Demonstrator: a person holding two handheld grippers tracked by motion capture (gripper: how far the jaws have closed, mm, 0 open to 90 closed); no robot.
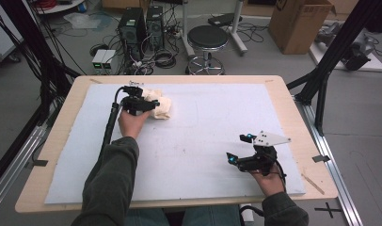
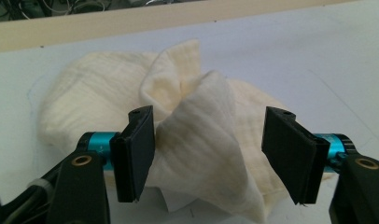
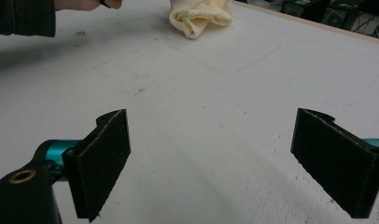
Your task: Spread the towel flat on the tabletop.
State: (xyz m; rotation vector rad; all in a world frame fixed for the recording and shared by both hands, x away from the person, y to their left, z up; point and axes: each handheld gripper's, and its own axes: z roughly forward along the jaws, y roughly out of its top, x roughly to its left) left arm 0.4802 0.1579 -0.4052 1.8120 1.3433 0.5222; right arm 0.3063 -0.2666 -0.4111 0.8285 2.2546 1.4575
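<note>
A crumpled cream cloth (image 1: 162, 107) lies on the white mat (image 1: 203, 141) at the far left. My left gripper (image 1: 150, 104) is at the cloth's near side. In the left gripper view a raised fold of the cloth (image 2: 201, 140) stands between the two pads of my left gripper (image 2: 211, 154). One pad (image 2: 136, 154) is against the fold and the other (image 2: 290, 154) stands apart from it, so the gripper is open. My right gripper (image 1: 240, 148) rests near the front right of the mat, open with nothing in it (image 3: 211, 163). Far off in that view lies the cloth (image 3: 199, 16).
The mat covers a wooden table (image 1: 292, 117) with a bare rim all round. Beyond the far edge, on the floor, stand a black stool (image 1: 207, 40), computer towers (image 1: 139, 26) with cables and a cardboard box (image 1: 297, 23). Black frame posts (image 1: 321, 89) rise at the right.
</note>
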